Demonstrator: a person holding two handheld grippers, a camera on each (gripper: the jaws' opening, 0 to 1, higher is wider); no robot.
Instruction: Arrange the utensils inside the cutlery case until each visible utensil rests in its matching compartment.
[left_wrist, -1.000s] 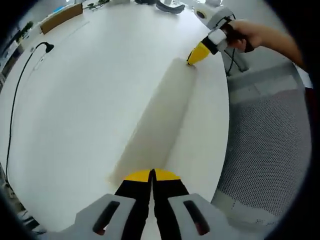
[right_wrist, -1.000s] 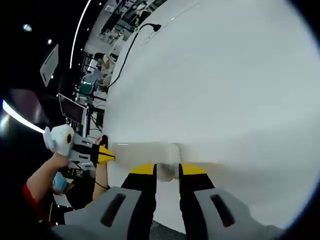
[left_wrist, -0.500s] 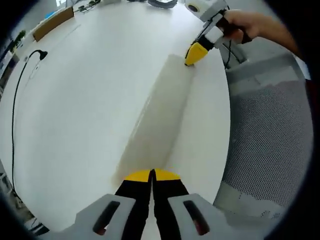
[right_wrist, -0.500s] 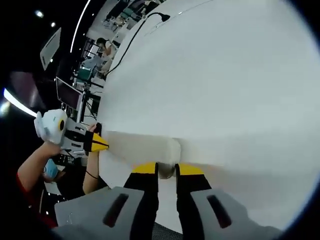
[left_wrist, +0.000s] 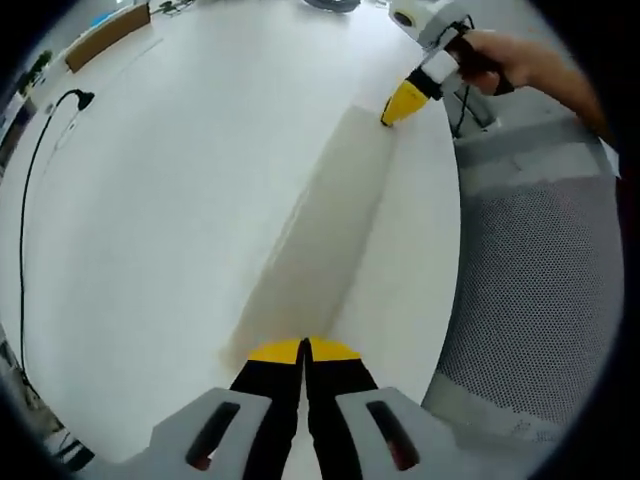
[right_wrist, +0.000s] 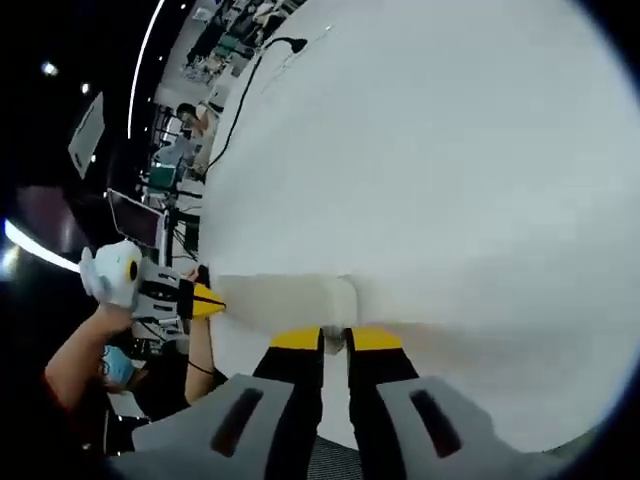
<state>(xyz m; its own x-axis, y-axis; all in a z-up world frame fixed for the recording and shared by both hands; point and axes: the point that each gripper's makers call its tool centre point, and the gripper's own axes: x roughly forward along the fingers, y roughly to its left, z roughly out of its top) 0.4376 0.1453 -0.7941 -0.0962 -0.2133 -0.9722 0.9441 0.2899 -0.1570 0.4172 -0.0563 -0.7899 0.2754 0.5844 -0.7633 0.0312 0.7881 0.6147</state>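
Cutlery case lies closed near the table edge, long axis running from left gripper, jaws pressed together at its near end, to right gripper, jaws narrow w/ small gap at far end; utensils hidden

The left gripper has two black jaws capped with yellow tips, set in a pale grey body with a dark oblong slot on each side, one showing a speck of red; the right gripper is built the same way, and seen from afar it shows a yellow tip, a white body and a thin black cable. The hand gripping it is bare at the wrist. In the right gripper view the person's arm ends in what may be a red sleeve, though the dark edge makes that uncertain.
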